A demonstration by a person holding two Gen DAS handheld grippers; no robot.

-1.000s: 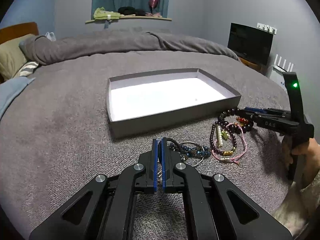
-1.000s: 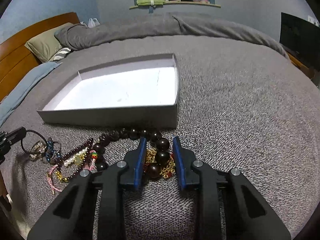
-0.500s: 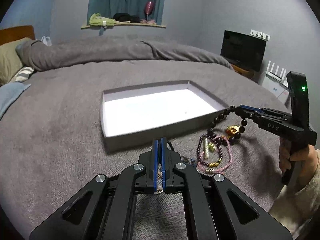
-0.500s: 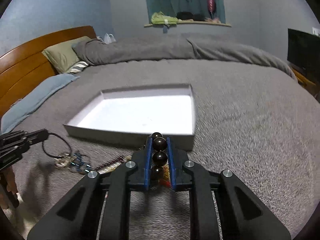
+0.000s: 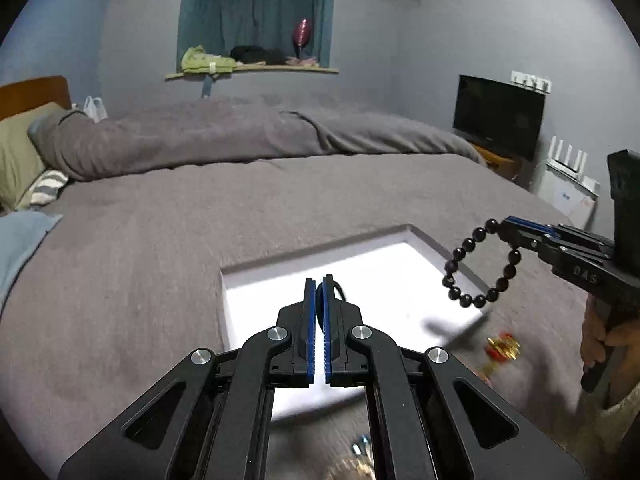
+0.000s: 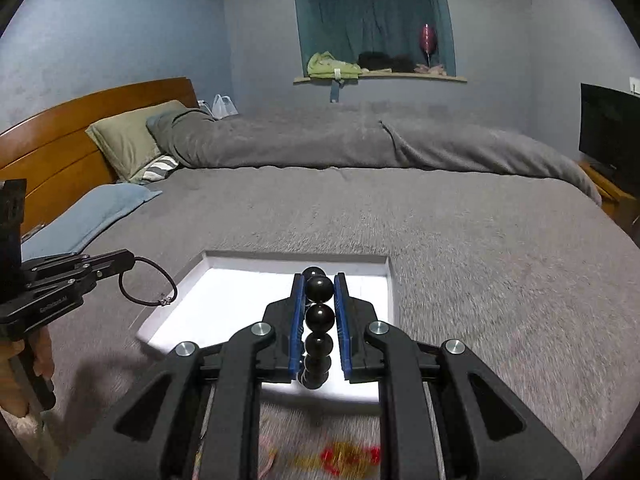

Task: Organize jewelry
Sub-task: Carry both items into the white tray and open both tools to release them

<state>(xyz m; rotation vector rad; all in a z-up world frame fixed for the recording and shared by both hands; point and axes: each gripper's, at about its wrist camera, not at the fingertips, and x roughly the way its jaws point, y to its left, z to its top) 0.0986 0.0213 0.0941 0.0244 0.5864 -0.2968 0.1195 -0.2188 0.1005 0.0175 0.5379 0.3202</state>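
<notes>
My left gripper point(image 5: 319, 285) is shut on a thin black cord bracelet point(image 6: 149, 285), which hangs as a loop from its tips over the near left corner of the grey box point(image 5: 240, 270). My right gripper point(image 6: 319, 282) is shut on a dark bead bracelet point(image 5: 480, 265), held in the air above the box's right edge point(image 6: 390, 280). The box has a white inside. A gold and red piece point(image 5: 502, 350) lies on the bed near the box, and also shows blurred in the right wrist view point(image 6: 348, 454).
The box sits on a grey blanket point(image 5: 160, 240) on a bed. More jewelry lies blurred at the bottom edge of the left wrist view point(image 5: 356, 464). Pillows point(image 6: 128, 140) and a wooden headboard point(image 6: 60, 128) are at the left, a TV point(image 5: 498, 116) at the right.
Both grippers have lifted off the bed and moved over the box. The right one closed on the bead bracelet and raised it; the left one raised the cord bracelet.
</notes>
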